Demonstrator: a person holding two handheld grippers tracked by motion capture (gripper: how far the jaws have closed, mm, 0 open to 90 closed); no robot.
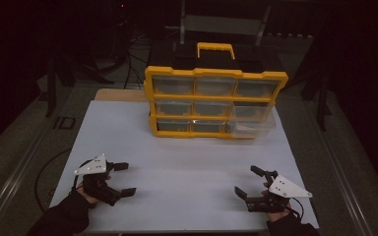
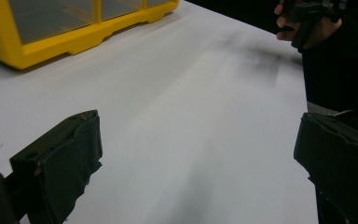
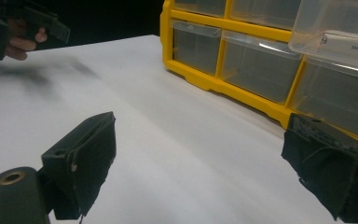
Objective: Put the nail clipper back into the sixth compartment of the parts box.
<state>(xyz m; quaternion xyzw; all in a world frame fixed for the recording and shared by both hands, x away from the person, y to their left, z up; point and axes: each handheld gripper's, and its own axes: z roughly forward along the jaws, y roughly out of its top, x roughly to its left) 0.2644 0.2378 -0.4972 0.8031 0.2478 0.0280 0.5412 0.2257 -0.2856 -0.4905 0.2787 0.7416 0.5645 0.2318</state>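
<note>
Drawer cabinet (image 1: 215, 101): yellow frame, three rows of three clear drawers, black carry handle edged in yellow at its top; it stands at the upper centre of the high view, on the far part of the white tabletop (image 1: 177, 162).

Near field, bottom of the high view. Left gripper (image 1: 124, 179) at lower left and right gripper (image 1: 248, 181) at lower right, each held in a hand and lying low over the tabletop; both sets of jaws are spread wide with nothing between them. The two gripper views confirm this: bare white surface shows between each pair of black padded jaws.

Middle field. Bare tabletop between grippers and cabinet; nothing obstructs a straight approach.

Far field. One clear drawer (image 1: 252, 123) at the right end of the lower rows is drawn partly out toward the viewer, and it appears again at the upper right of the right gripper view (image 3: 335, 32). The remaining drawers sit flush.

Handling, as a judgement. The frame looks like stiff moulded plastic, probably light unless the drawers are loaded; their contents cannot be made out. Drawer walls are thin, smooth and likely slippery, so the front lip is the sounder place to pinch. The whole cabinet would best be lifted by its top handle.

Surroundings: dark floor, stands and cables beyond the table edges.
</note>
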